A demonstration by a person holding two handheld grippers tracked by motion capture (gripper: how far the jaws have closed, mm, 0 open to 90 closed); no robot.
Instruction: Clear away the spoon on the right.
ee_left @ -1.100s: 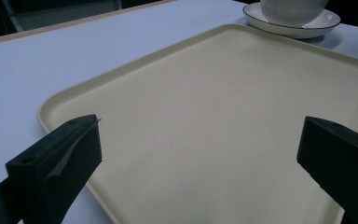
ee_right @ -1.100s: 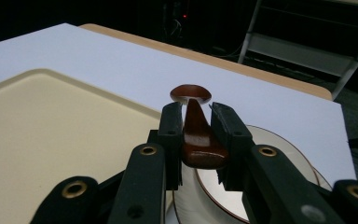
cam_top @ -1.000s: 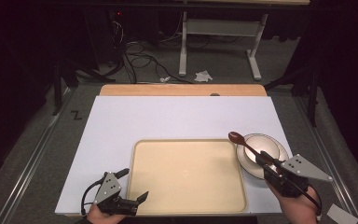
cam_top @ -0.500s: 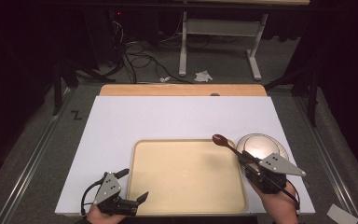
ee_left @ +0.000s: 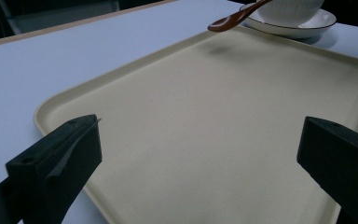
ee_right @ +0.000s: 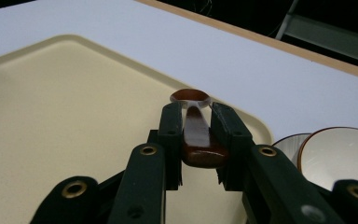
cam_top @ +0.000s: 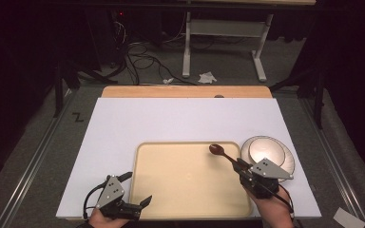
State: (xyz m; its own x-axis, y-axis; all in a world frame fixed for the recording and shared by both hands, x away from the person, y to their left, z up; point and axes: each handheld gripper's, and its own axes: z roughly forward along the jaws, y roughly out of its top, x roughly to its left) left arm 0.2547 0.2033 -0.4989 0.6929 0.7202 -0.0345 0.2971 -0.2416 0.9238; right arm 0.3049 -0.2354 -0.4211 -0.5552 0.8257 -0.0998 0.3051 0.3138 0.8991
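A brown wooden spoon (cam_top: 217,150) is held by its handle in my right gripper (cam_top: 241,166), which is shut on it. The spoon's bowl end hangs just above the far right corner of the beige tray (cam_top: 185,190). In the right gripper view the spoon handle (ee_right: 196,135) sits between the closed jaws of the right gripper (ee_right: 196,121). My left gripper (cam_top: 137,187) stands open at the tray's near left corner, holding nothing. The left gripper view looks across the tray (ee_left: 205,121) through the wide-apart jaws of the left gripper (ee_left: 200,163), with the spoon (ee_left: 228,21) far off.
A white bowl on a saucer (cam_top: 267,154) stands on the white tabletop (cam_top: 171,121) just right of the tray, beside my right gripper. The bowl (ee_right: 340,154) has a brown rim. A wooden strip (cam_top: 185,91) runs along the table's far edge.
My right gripper has carried the spoon leftward, from over the bowl to over the tray's far right corner. The left gripper has stayed in place.
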